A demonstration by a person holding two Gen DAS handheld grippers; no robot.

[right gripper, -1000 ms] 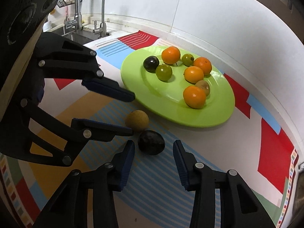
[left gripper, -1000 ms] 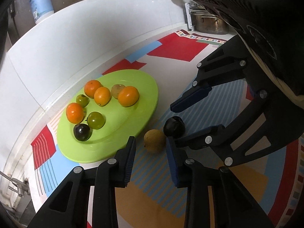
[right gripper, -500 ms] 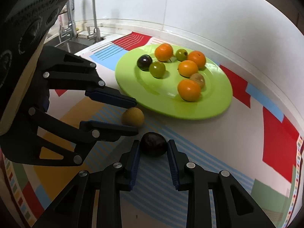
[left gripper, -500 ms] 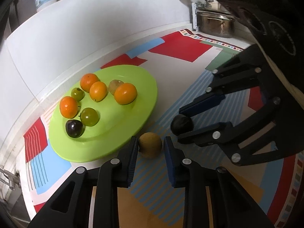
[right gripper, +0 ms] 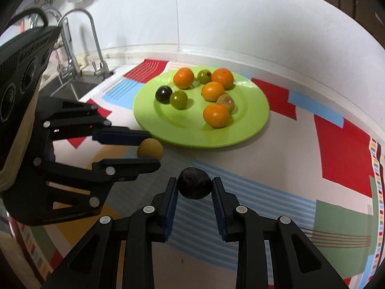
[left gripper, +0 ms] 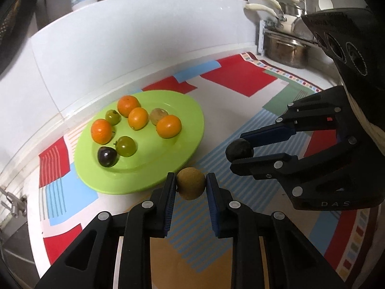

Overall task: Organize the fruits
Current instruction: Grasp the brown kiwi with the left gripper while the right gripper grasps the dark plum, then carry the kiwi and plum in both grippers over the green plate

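A green plate (left gripper: pixel 190 110) (right gripper: pixel 255 120) holds several fruits: oranges, green fruits, a dark plum and a brownish one. My left gripper (left gripper: pixel 190 185) is shut on a tan round fruit (left gripper: pixel 191 183), just in front of the plate's near rim; it also shows in the right wrist view (right gripper: pixel 149 148). My right gripper (right gripper: pixel 194 186) is shut on a black round fruit (right gripper: pixel 194 186), to the right of the left one, over the striped mat; this fruit also shows in the left wrist view (left gripper: pixel 239 149).
A colourful patterned mat (left gripper: pixel 240 79) covers the counter. A white backsplash (left gripper: pixel 120 43) runs behind the plate. A steel pot (left gripper: pixel 286 50) stands at the far right. A faucet (right gripper: pixel 93 41) and a sink (right gripper: pixel 69 86) lie to the left.
Both grippers moved forward around their fruits and closed on them. Both fruits now appear lifted a little off the mat.
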